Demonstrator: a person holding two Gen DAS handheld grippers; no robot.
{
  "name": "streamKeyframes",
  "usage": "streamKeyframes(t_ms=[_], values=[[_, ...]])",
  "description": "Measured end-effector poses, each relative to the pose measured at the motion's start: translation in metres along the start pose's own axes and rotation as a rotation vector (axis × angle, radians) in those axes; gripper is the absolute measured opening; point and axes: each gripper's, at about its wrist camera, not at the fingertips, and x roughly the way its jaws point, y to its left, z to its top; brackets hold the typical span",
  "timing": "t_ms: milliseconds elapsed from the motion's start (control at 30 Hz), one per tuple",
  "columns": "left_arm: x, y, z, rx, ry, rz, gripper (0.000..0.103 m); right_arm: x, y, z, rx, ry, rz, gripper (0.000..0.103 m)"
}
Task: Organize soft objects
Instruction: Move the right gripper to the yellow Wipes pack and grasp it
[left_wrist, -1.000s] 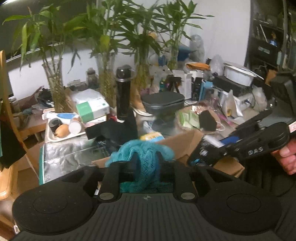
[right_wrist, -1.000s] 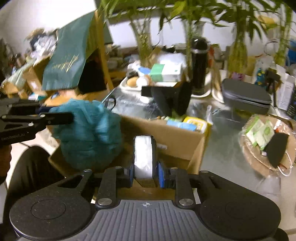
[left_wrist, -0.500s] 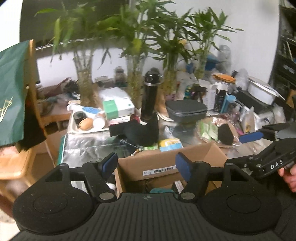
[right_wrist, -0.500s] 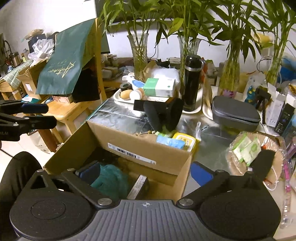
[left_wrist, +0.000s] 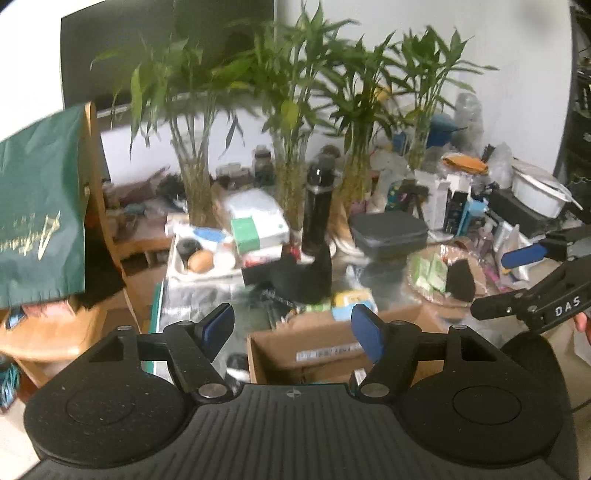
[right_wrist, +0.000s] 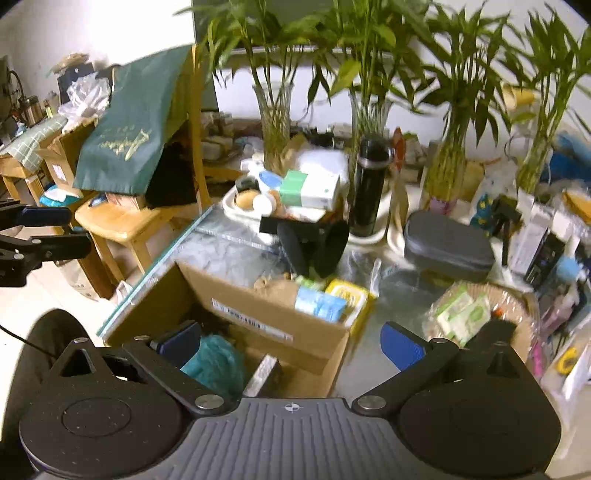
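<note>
A teal mesh bath sponge (right_wrist: 214, 363) lies inside the open cardboard box (right_wrist: 258, 321), beside a white packet (right_wrist: 264, 373). My right gripper (right_wrist: 291, 343) is open and empty, above the box's near side. My left gripper (left_wrist: 293, 328) is open and empty, above and behind the box (left_wrist: 314, 354); the sponge is hidden in that view. The right gripper also shows at the right of the left wrist view (left_wrist: 528, 273), and the left gripper at the left of the right wrist view (right_wrist: 48, 229).
The table behind the box is crowded: a black bottle (right_wrist: 369, 184), a grey case (right_wrist: 447, 247), a white tray (right_wrist: 236, 214) with small items, vases of bamboo (right_wrist: 275, 125), a basket (right_wrist: 517, 310) with packets. A wooden chair (right_wrist: 125, 221) with a green bag (right_wrist: 129, 136) stands at left.
Both grippers opened: the left let go of the teal sponge and the right let go of the white packet, and both now lie in the box. Both grippers have risen and pulled back.
</note>
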Motion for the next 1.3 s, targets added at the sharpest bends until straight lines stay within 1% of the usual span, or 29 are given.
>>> streamKeyframes(t_ms=[233,400,533,700,800,900,1000,1067,1200,1300], values=[[-0.001,-0.012,0.035,0.04,-0.036,-0.017,0.071,-0.035,-0.003,0.044,-0.005,-0.058,-0.014,0.103],[0.004,-0.022,0.052,0.047,-0.055,-0.031,0.071,-0.054,-0.01,0.071,0.008,-0.083,-0.038,0.103],[0.004,-0.028,0.057,0.065,-0.058,-0.055,0.072,-0.065,-0.01,0.079,0.002,-0.116,-0.039,0.103],[0.012,-0.027,0.058,0.078,-0.041,-0.063,0.074,-0.05,-0.015,0.08,0.013,-0.105,-0.053,0.103],[0.017,-0.018,0.059,0.06,-0.046,-0.056,0.074,-0.036,-0.019,0.077,0.0,-0.104,-0.074,0.103],[0.027,-0.009,0.059,0.036,-0.034,-0.045,0.074,-0.023,-0.024,0.072,-0.015,-0.098,-0.098,0.103],[0.036,0.002,0.058,0.005,-0.028,-0.072,0.074,-0.009,-0.034,0.068,-0.019,-0.094,-0.11,0.103],[0.043,0.007,0.057,-0.002,-0.021,-0.075,0.074,0.0,-0.041,0.065,-0.014,-0.09,-0.111,0.103],[0.061,0.018,0.049,0.001,-0.021,-0.047,0.075,0.018,-0.055,0.058,-0.002,-0.108,-0.094,0.103],[0.072,0.03,0.043,-0.021,-0.03,-0.057,0.076,0.034,-0.066,0.052,0.024,-0.13,-0.065,0.103]])
